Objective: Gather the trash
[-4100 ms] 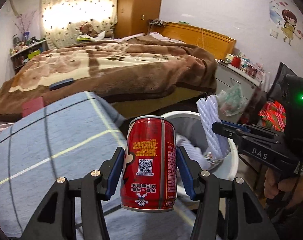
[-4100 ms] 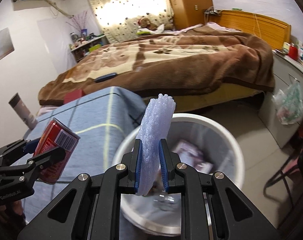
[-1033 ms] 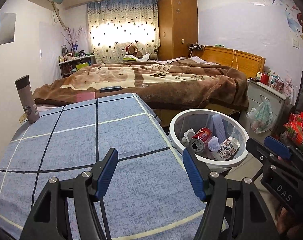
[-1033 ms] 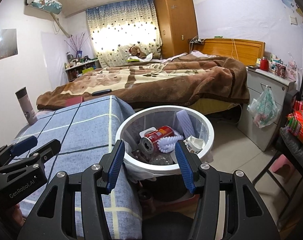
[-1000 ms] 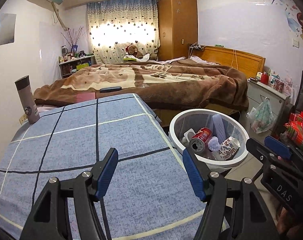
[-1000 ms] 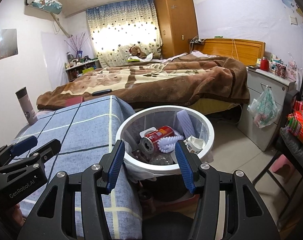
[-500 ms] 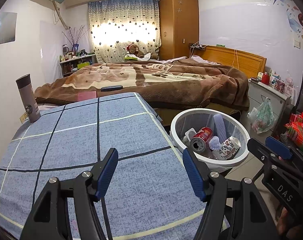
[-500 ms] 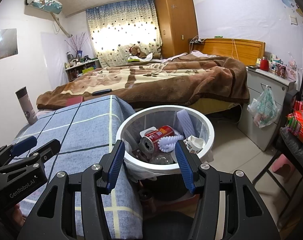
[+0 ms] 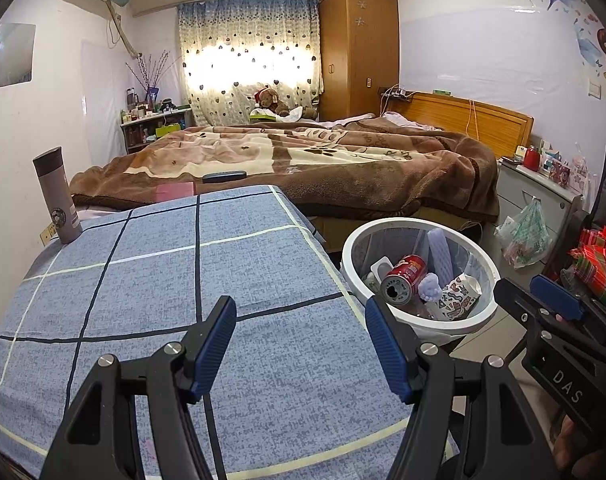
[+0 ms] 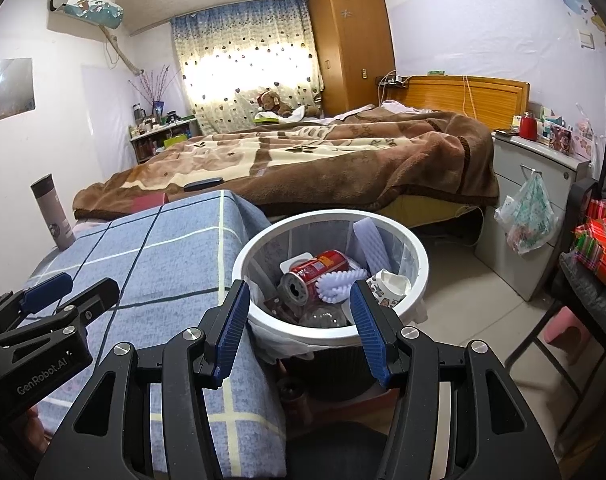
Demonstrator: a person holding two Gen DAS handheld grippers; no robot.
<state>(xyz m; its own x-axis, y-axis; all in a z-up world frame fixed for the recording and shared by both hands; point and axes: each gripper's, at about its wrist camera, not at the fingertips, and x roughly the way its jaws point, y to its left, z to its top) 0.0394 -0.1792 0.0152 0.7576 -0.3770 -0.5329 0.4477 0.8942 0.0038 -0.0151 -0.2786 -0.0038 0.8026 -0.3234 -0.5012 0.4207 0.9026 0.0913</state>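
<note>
The left gripper (image 9: 301, 342), black with blue ribbed pads, hangs over the blue checked cloth covering the table (image 9: 175, 272); its jaws stand well apart with nothing between them. The right gripper (image 10: 299, 326), of the same make, hangs just short of the round white wastebasket with a clear liner (image 10: 417, 252); its jaws likewise stand apart and empty. Each gripper shows in the other's view, at the side edge.

The wastebasket stands on the floor just beside the table's right edge, between the table and the bed with a brown and cream fleece blanket (image 9: 343, 160). Inside it lies a red drink can (image 10: 315, 274) on its side, open end toward the cameras. A curled piece of pale lilac foam netting (image 10: 339, 282) rests against the can, and a flat strip of the same foam (image 10: 371, 246) leans upright on the far wall of the basket. A printed paper cup (image 10: 385, 284) lies at the right; beneath these there appears to be a clear plastic item, though the view is poor.

A grey cylindrical flask (image 9: 57, 196) stands upright at the table's far left corner. A green-printed plastic bag (image 10: 529, 216) hangs from the grey bedside cabinet (image 10: 543, 184).
</note>
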